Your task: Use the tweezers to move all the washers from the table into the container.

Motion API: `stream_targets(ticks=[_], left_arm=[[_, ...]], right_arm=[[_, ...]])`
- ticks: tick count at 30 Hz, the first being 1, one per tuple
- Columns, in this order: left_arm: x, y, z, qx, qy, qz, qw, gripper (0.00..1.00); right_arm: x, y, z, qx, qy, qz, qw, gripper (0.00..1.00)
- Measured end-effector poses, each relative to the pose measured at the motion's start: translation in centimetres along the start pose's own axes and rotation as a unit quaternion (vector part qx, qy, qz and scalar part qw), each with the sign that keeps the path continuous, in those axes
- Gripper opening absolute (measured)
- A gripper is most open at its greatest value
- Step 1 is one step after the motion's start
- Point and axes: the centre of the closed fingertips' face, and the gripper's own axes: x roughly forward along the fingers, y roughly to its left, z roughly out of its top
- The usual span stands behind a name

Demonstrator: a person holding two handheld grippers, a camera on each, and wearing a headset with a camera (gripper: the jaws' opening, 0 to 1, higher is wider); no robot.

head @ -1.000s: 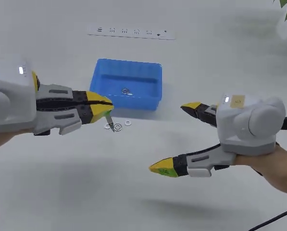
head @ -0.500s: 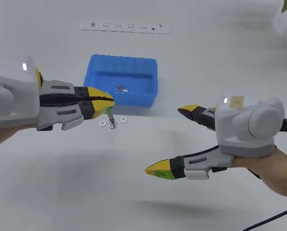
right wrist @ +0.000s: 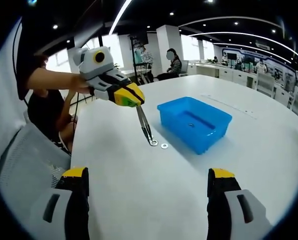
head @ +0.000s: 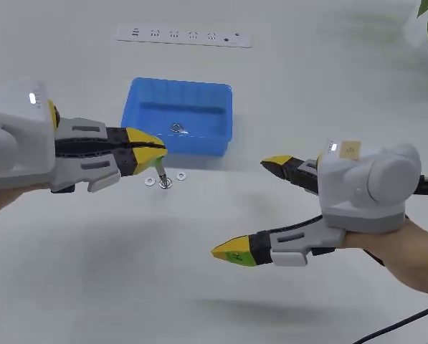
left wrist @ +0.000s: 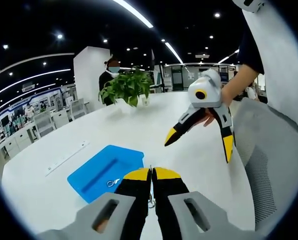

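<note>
The worry from here, as I judge it, is the pinch itself: the tweezers point(head: 161, 174) stand steeply with their tips down on the middle one of three washers point(head: 165, 183) lying flat on the white desk point(head: 127, 272), and a thin ring on so smooth a top may skid aside or flip away as the tips close or lift; whether the tips already grip it I cannot tell. A nudge could also scatter the two neighbours just beside it. The left gripper point(head: 153, 152) has its jaws closed tight on the tweezers' upper end, so any roll of that hand swings the long tips. A washer let go early would land on the desk short of the blue container point(head: 199, 145). The right gripper point(head: 244, 208) hangs well apart toward the desk's right side, jaws spread wide, holding nothing. The washers are small bright metal rings in a short row just in front of the container's near wall; another washer point(head: 176, 129) lies on its floor
</note>
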Motion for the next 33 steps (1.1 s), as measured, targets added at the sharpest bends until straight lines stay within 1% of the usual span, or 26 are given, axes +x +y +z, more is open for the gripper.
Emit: stream_targets(ticks=[6,9,14,18,20,22,26,28,31,33], left_arm=[[0.1,-0.2,-0.4,0.0,0.005,-0.004,1.0,0.05],[0.2,-0.2,-0.7,0.005,0.012,-0.006,0.9999,0.05],[0.2,-0.1,-0.7,0.004,0.009,-0.006,0.9999,0.05],[0.1,-0.1,-0.9,-0.004,0.009,-0.008,0.9999,0.05],[0.0,-0.2,-0.9,-0.016,0.009,-0.015,0.9997,0.05],[-0.2,-0.6,-1.0,-0.023,0.011,-0.026,0.9993,0.05],[-0.5,-0.5,-1.3,-0.024,0.02,-0.027,0.9991,0.05],[-0.5,-0.4,-1.3,-0.028,0.022,-0.026,0.999,0.05],[-0.4,-0.7,-1.2,-0.023,0.027,-0.032,0.9989,0.05],[-0.3,-0.8,-1.2,-0.018,0.032,-0.037,0.9986,0.05]], right_arm=[[0.0,0.1,-0.1,0.002,0.001,0.002,1.0,0.99],[0.1,0.1,-0.1,0.002,0.001,0.003,1.0,0.99],[0.3,0.2,0.0,0.003,0.0,0.005,1.0,0.99],[0.6,0.4,0.2,0.003,-0.001,0.009,1.0,0.98],[0.9,0.5,0.4,0.004,-0.001,0.012,0.9999,0.97],[1.3,0.5,0.8,0.004,-0.002,0.017,0.9998,0.94],[2.6,0.6,2.3,-0.007,-0.008,0.029,0.9995,0.91],[3.2,0.7,2.9,-0.016,-0.008,0.037,0.9992,0.87],[4.5,0.8,3.9,-0.031,-0.008,0.051,0.9982,0.82],[5.2,0.9,4.3,-0.042,-0.005,0.059,0.9973,0.78]])
